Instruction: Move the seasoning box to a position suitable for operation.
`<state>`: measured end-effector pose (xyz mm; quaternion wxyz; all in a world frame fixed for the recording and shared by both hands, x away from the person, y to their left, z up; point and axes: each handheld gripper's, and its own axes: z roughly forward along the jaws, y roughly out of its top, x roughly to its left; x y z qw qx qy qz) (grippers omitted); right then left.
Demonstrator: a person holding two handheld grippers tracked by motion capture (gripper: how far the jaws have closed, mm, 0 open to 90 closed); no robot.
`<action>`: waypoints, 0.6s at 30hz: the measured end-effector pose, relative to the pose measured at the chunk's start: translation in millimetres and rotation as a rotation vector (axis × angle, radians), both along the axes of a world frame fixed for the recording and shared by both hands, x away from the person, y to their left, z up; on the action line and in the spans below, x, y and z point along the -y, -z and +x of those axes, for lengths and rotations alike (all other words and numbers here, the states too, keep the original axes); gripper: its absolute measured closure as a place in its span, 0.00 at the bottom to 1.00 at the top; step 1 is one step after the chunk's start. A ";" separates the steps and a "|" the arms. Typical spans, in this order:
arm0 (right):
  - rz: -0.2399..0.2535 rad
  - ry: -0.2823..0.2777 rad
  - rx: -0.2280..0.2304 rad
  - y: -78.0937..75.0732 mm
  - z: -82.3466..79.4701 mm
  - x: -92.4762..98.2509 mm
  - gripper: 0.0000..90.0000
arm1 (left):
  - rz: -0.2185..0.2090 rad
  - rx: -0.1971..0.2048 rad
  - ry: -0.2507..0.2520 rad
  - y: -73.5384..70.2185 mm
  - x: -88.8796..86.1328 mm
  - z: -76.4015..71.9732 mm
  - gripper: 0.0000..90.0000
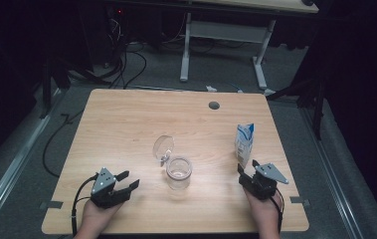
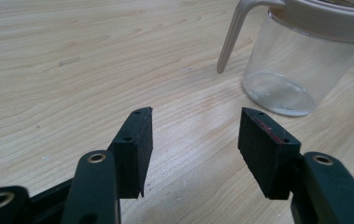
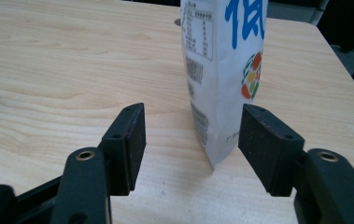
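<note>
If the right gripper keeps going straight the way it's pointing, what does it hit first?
Most likely the milk carton: it stands upright just ahead of the right gripper, whose jaws are open and not touching it, though the gap is hard to judge.

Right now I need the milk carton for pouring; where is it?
In the high view the milk carton stands upright at the table's right side, just beyond the right tongs, right of the glass jar.
</note>
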<state>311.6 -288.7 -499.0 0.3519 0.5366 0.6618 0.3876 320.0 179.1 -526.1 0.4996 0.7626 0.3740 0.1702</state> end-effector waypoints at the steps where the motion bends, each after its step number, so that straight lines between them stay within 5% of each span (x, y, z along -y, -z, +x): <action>1: 0.000 0.000 0.000 0.0 0.0 0.0 0.46 | 0.000 0.000 0.000 0.0 0.0 0.0 0.51; 10: -0.012 0.008 -0.010 -13.3 28.6 1.1 0.37 | -0.034 0.019 0.010 -5.6 -4.8 -1.2 0.52; 18: -0.024 0.039 -0.005 -20.6 50.7 0.1 0.43 | -0.028 0.021 0.011 -5.1 -3.8 -1.8 0.53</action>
